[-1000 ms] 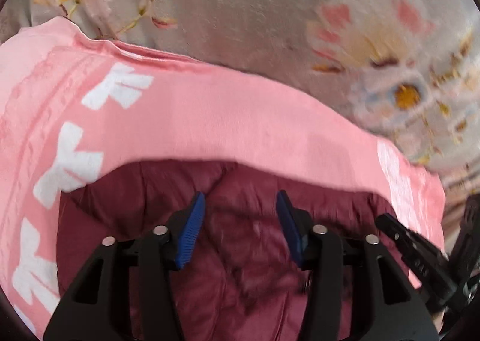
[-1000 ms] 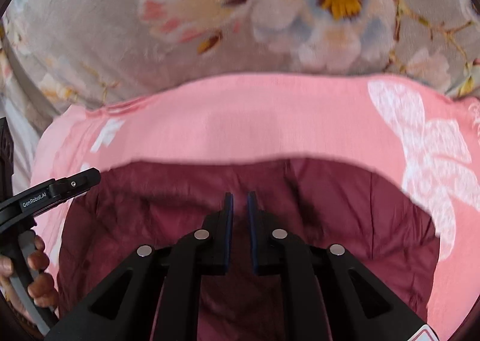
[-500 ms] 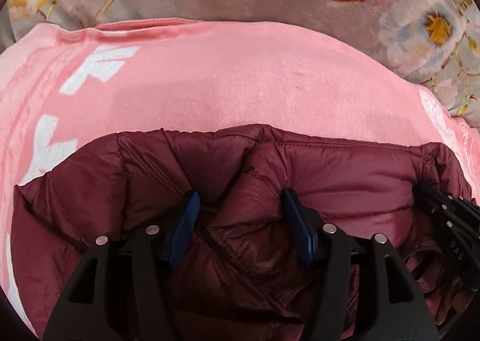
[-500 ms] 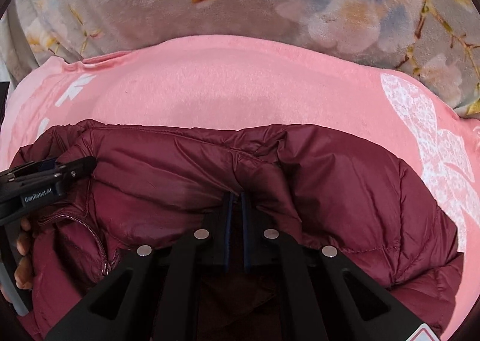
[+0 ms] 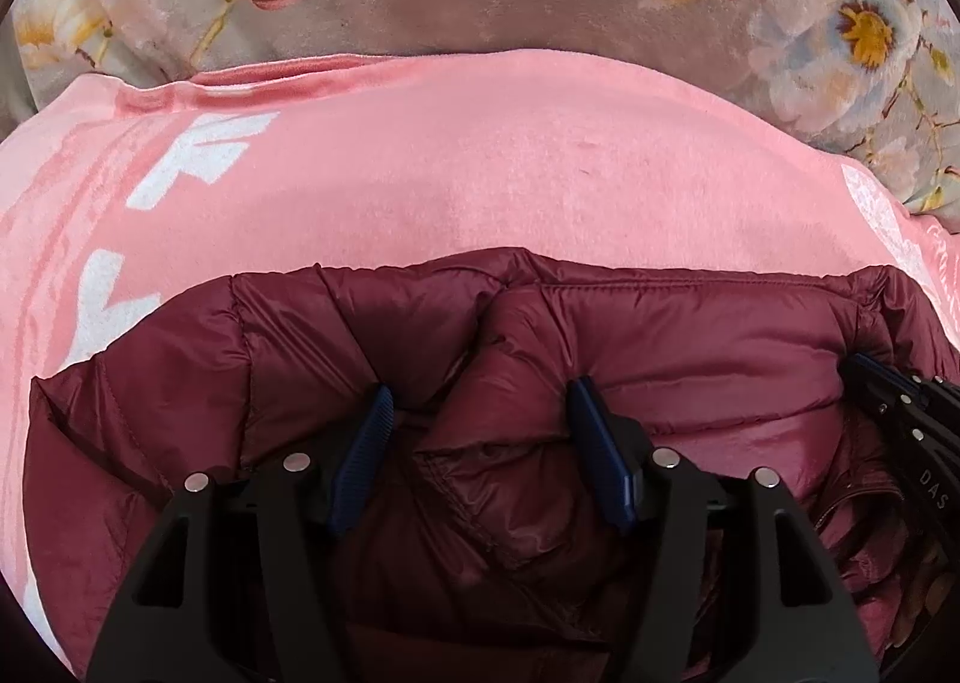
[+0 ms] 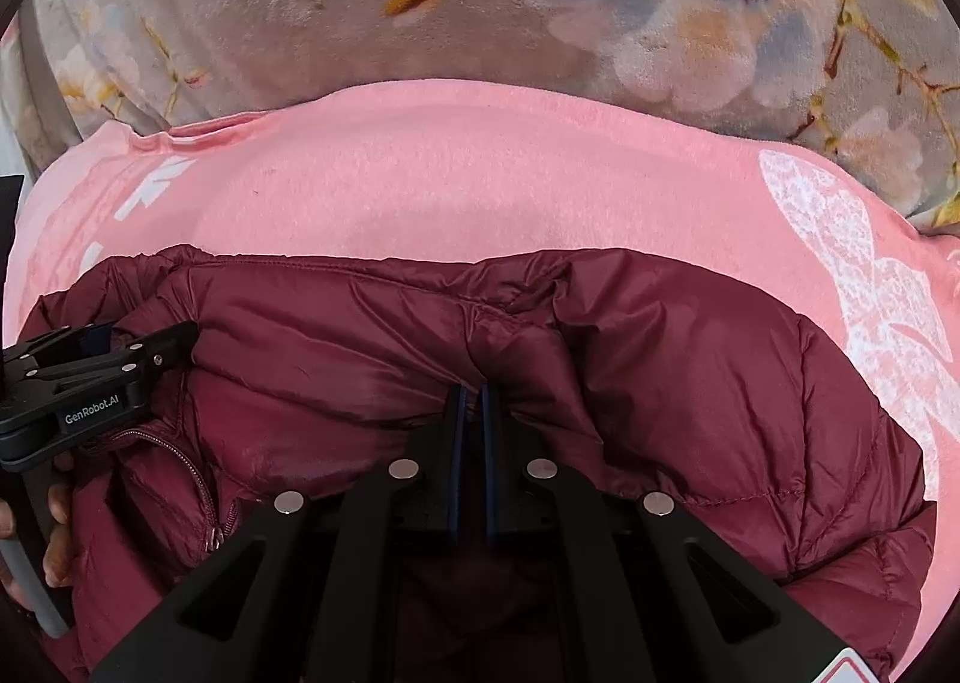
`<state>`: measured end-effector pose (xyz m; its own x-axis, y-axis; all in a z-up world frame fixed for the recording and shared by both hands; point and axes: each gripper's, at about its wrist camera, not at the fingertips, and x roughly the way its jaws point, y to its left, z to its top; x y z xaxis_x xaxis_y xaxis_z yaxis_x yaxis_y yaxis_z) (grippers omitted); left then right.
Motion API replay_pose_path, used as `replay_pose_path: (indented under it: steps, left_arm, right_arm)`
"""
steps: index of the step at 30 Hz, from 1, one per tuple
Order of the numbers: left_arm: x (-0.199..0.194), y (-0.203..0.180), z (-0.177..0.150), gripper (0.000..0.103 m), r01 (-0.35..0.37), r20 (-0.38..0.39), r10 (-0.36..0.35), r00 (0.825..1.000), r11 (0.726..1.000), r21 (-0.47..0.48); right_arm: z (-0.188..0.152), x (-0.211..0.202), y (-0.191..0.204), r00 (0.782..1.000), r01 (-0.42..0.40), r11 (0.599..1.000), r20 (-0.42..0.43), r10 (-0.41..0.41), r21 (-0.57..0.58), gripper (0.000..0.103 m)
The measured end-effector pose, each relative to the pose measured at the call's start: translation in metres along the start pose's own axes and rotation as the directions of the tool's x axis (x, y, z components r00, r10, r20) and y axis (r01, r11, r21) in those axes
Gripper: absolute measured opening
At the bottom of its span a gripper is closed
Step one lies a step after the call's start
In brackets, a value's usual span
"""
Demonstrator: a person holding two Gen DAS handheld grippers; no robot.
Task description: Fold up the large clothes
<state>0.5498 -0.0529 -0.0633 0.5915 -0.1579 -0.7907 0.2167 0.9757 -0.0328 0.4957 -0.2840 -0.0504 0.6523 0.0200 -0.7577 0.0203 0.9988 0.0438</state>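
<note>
Maroon puffer jacket (image 5: 690, 359) lies on pink blanket (image 5: 480, 173), long axis across both views; right gripper (image 6: 470, 401) pinched nearly closed on its fabric, left gripper (image 5: 480, 413) wide, straddling a puff, and looks nearer the zipper side

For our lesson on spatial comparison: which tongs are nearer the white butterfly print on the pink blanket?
Right. The right tongs sit left of the butterfly print; the left tongs lie farther left, across the jacket.
</note>
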Motion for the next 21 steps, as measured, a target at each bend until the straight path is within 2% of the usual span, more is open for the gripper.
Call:
replay_pose_path:
  steps: [13,19,21]
  left_arm:
    - [0.001,-0.002,0.0,0.062,-0.027,0.003,0.027,1.0,1.0,0.016]
    - [0.003,-0.003,0.001,0.07,-0.062,0.005,0.062,0.998,0.998,0.017]
    - [0.002,-0.003,0.001,0.078,-0.092,0.005,0.092,0.996,0.996,0.018]
  right_arm:
    - [0.001,0.001,-0.002,1.0,-0.006,1.0,0.002,0.006,0.004,0.001]
    - [0.001,0.0,-0.005,1.0,-0.018,1.0,0.011,0.018,0.017,0.001]
    - [0.001,-0.001,-0.013,0.998,-0.065,0.996,0.014,0.065,0.058,0.001]
